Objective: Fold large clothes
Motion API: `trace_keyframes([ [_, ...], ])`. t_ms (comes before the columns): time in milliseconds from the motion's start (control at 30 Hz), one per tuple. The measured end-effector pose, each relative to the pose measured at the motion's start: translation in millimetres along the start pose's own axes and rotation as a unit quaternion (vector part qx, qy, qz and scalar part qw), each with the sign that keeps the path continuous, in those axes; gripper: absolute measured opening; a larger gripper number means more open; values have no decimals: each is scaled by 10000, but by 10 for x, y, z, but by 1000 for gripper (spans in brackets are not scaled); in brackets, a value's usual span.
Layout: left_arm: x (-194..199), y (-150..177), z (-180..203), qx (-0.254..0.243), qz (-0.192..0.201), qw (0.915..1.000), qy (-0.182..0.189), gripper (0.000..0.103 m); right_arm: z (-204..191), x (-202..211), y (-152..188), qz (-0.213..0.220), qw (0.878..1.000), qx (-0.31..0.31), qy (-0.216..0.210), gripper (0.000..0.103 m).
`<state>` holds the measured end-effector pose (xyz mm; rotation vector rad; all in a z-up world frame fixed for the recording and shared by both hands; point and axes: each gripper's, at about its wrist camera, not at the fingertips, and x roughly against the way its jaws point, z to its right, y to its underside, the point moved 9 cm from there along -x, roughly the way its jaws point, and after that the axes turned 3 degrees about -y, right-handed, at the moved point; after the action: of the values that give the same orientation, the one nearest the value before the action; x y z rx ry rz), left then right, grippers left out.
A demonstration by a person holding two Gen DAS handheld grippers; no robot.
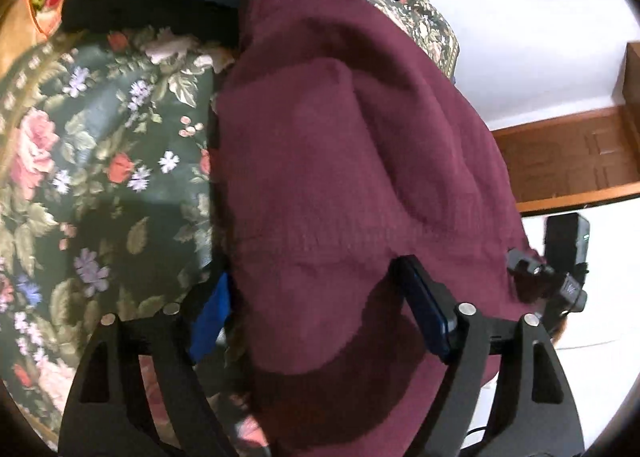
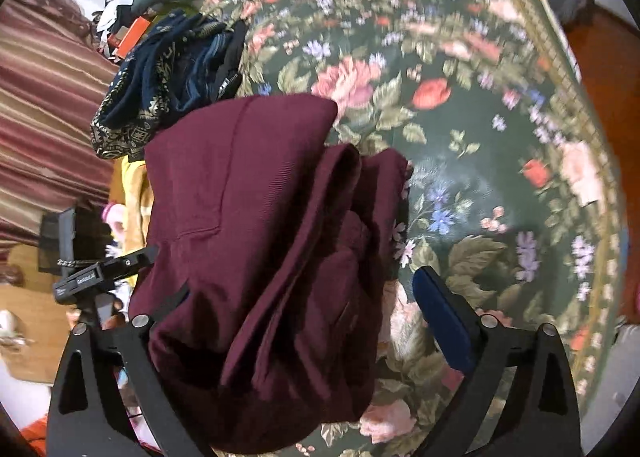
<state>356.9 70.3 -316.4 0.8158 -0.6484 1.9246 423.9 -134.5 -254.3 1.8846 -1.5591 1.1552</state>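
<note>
On the floral bedspread (image 2: 472,161), a maroon garment (image 2: 256,241) is lying folded into a thick bundle. Both tongs, left (image 1: 316,309) and right (image 2: 296,297), are standing spread, straddling it without pinching, probably pressing the layers flat. Beyond, a patterned navy pile (image 2: 160,81) is waiting. No containers are showing.

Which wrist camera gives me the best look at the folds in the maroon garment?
The right wrist view: the maroon fleece garment shows its stacked folded layers and outer edges against the floral bedspread. The left wrist view sits too close, showing only a broad rumpled surface.
</note>
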Motion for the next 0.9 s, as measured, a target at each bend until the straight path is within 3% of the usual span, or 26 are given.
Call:
trace_keyframes([
  [233, -43, -13, 141, -327, 103, 9994, -72, 85, -117, -133, -37, -227, 9984, -171, -488, 98],
  [333, 10, 31, 266, -620, 212, 9978, -87, 77, -135, -60, -24, -142, 9989, -176, -418, 85],
  [400, 77, 56, 351, -733, 280, 9969, -72, 67, -154, 20, 3, -43, 9990, -191, -397, 69],
  [433, 127, 65, 367, -775, 304, 9965, -69, 64, -144, 48, 3, -13, 9989, -222, -406, 66],
  [500, 245, 88, 454, -887, 369, 9954, -21, 48, -158, 93, 32, 32, 9989, -293, -373, 57],
  [600, 434, 78, 644, -1113, 471, 9927, 27, 36, -254, 211, 100, 114, 9988, -256, -400, 45],
  [700, 615, 134, 822, -1415, 571, 9883, -69, 32, -399, 357, 148, 242, 9988, -100, -403, 38],
  [900, 1230, 190, 1234, -1806, 1011, 9783, 88, 31, -834, 793, 204, 725, 9962, 407, -239, 37],
])
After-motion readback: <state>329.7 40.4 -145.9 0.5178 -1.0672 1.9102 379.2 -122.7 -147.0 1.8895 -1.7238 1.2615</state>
